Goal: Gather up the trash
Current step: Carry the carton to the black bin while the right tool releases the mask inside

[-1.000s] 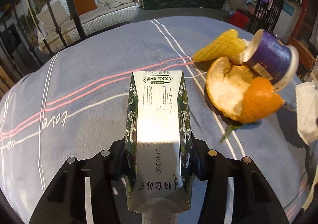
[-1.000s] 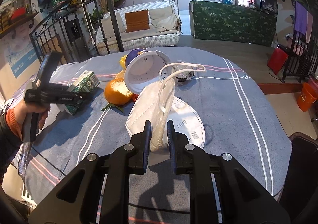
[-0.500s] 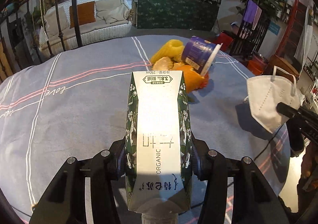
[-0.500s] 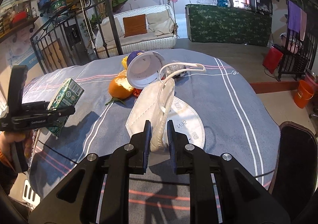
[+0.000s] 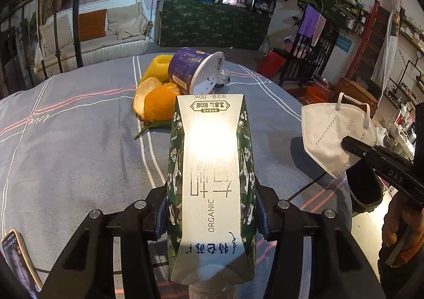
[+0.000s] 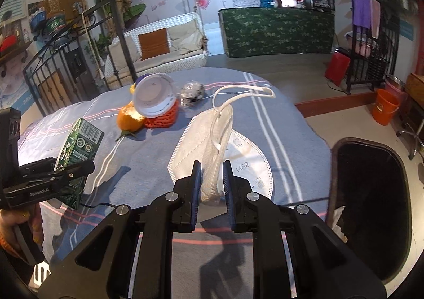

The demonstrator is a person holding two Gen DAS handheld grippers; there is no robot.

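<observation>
You are working over a round table under a blue-grey cloth (image 6: pixel 267 124) with white and pink stripes, in a cluttered room with a white wicker sofa (image 6: pixel 159 47) and a green-patterned counter (image 6: pixel 278 31) behind. Your left gripper (image 5: pixel 210 211) is clamped on a green and white milk carton (image 5: pixel 212 179), held off the cloth above the near edge, its glossy face glaring. Your right gripper (image 6: pixel 211 187) pinches a folded white face mask (image 6: pixel 212 139) by its lower edge, straps looping upward, above the table's right edge. Towards the far edge lie an orange peel (image 5: pixel 156 100), a tipped purple cup (image 5: pixel 190 70), a red net (image 6: pixel 164 117) and a crumpled clear wrapper (image 6: pixel 192 93). A black bin (image 6: pixel 371 206) stands just beyond the right edge.
</observation>
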